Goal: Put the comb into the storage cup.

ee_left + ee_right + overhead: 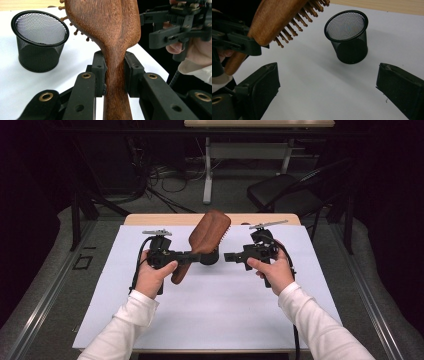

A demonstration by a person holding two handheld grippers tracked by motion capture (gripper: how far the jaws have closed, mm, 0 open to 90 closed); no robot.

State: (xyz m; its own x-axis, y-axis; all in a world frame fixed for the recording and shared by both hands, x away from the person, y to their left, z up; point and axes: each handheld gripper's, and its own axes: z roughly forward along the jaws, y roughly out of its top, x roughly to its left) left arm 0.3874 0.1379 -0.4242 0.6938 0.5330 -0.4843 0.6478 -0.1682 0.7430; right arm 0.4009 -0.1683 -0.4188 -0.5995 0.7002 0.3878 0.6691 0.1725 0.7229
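- The left gripper (192,256) squeezes the neck of the wooden hairbrush (207,237), mid-frame in the high view.
- The brush's long side tilts up toward the upper right.
- The right gripper (327,92) is wide open and holds nothing.
- The mesh cup (347,35) stands just under the brush head, closer to the left gripper.

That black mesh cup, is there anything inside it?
The mesh cup stands upright on the white sheet. Both gripper views look into its mouth: bare mesh walls, nothing sticking out. Its very bottom is too dim to tell.

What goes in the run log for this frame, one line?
left hand-held gripper: shut on hairbrush handle, held off table | right hand-held gripper: open, holding nothing | mesh cup: upright on white table
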